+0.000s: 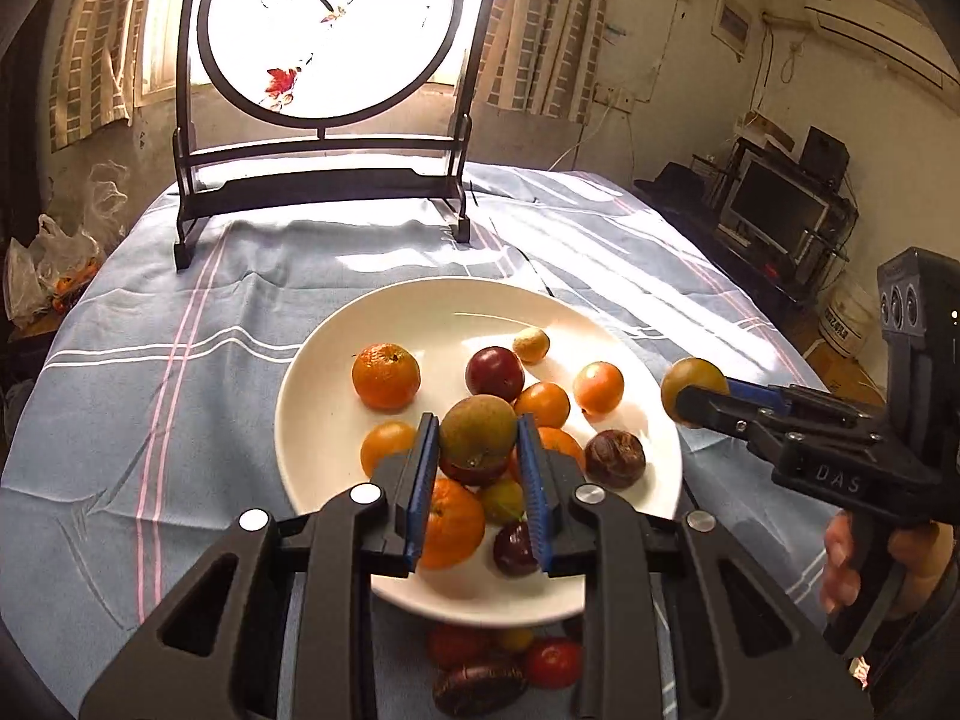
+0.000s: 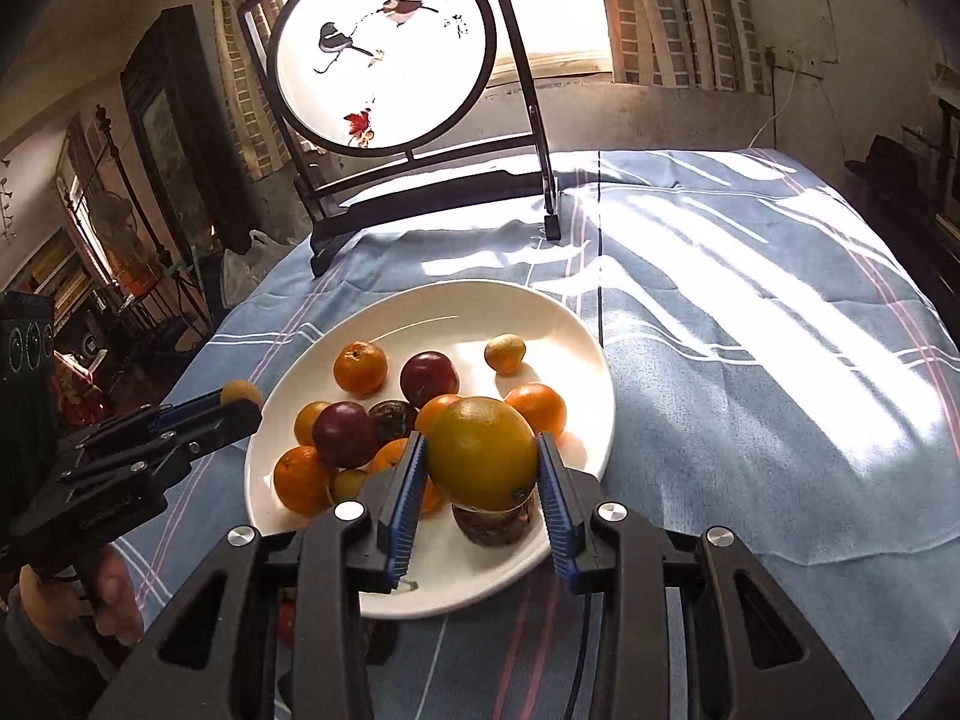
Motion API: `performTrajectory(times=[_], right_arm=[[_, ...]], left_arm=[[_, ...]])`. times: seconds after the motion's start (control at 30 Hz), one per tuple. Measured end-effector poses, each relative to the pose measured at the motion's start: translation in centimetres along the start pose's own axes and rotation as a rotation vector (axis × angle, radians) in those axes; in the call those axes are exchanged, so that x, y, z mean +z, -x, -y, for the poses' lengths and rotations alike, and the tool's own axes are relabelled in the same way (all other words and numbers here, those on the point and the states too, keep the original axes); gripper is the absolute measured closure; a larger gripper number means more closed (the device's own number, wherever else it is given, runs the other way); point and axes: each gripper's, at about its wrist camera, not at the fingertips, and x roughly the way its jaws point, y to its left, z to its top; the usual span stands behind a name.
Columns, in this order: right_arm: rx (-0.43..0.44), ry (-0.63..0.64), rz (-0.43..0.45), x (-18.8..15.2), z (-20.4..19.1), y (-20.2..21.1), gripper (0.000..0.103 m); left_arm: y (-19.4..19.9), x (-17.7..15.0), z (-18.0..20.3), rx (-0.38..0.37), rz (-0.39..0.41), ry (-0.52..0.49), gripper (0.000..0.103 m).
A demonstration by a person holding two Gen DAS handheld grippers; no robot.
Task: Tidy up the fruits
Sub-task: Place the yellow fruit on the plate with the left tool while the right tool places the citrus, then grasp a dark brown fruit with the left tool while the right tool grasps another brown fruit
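— Left tongs (image 1: 477,438)?
— Clamped on a round, brownish-green fruit (image 1: 478,433), dull-skinned, pinched between ribbed blue pads (image 1: 425,468). Held above the heap on the white plate (image 1: 336,372).
— And the right tongs (image 2: 482,468)?
— Gripping a bigger fruit, a yellow-green citrus (image 2: 482,453), smooth and faintly dimpled, wedged between the same kind of toothed blue pads (image 2: 555,516). Hanging over the near-right part of the plate, directly above a wrinkled dark fruit (image 2: 493,525).
— Beyond the left tips?
— Glossy shallow ceramic, oval-looking. Holding a pebbly orange mandarin (image 1: 386,376), a shiny dark-red plum (image 1: 494,373), a small pale yellow fruit (image 1: 531,345) and more oranges crowded toward the tongs.
— Anything below the tongs, off the plate?
— A few more fruits on the cloth (image 1: 504,666), red and dark ones, partly hidden by the black frames.
— Room to move?
— Bare white ceramic left of and beyond the mandarin. Soft blue striped tablecloth (image 2: 750,360), creased, open to the right of the right tongs. Far ahead, a dark wooden stand with a round painted screen (image 1: 327,30), well apart from the plate's far rim.
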Motion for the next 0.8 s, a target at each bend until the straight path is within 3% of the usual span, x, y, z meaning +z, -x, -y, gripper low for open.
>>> performTrajectory(times=[0.07, 0.1, 0.13, 0.2, 0.33, 0.5, 0.73, 0.77, 0.8], right_arm=[[-0.014, 0.014, 0.003, 0.7, -0.2, -1.2, 0.065], [-0.022, 0.023, 0.012, 0.8, -0.4, -1.4, 0.064], [-0.026, 0.03, 0.022, 1.0, -0.6, -1.3, 0.058], [-0.028, 0.041, 0.05, 1.2, -1.1, -0.4, 0.055], [-0.011, 0.062, 0.076, -0.2, -1.9, 2.3, 0.055], [0.016, 0.068, 0.054, -4.2, -2.3, 5.5, 0.054], [0.056, 0.024, 0.047, -11.1, -1.5, 7.4, 0.051], [0.064, 0.012, 0.044, -11.6, -1.3, 7.2, 0.051], [0.063, 0.002, 0.04, -12.1, -1.1, 7.0, 0.051]], left_arm=[[-1.5, 0.7, -0.1, -0.002, -0.027, 0.012, 0.077], [-2.0, 0.9, -0.1, 0.002, -0.032, 0.015, 0.072], [-2.3, 1.0, -0.2, 0.014, -0.032, 0.018, 0.06], [-1.7, 1.0, -0.7, 0.027, -0.007, 0.043, 0.05], [1.2, -0.1, -0.9, 0.005, 0.027, 0.052, 0.046], [4.6, -4.6, 0.4, 0.008, 0.007, -0.04, 0.039], [5.2, -11.3, 0.9, 0.058, -0.087, -0.115, 0.038], [4.9, -11.8, 1.0, 0.065, -0.096, -0.123, 0.04], [4.6, -12.0, 1.1, 0.066, -0.107, -0.127, 0.051]])
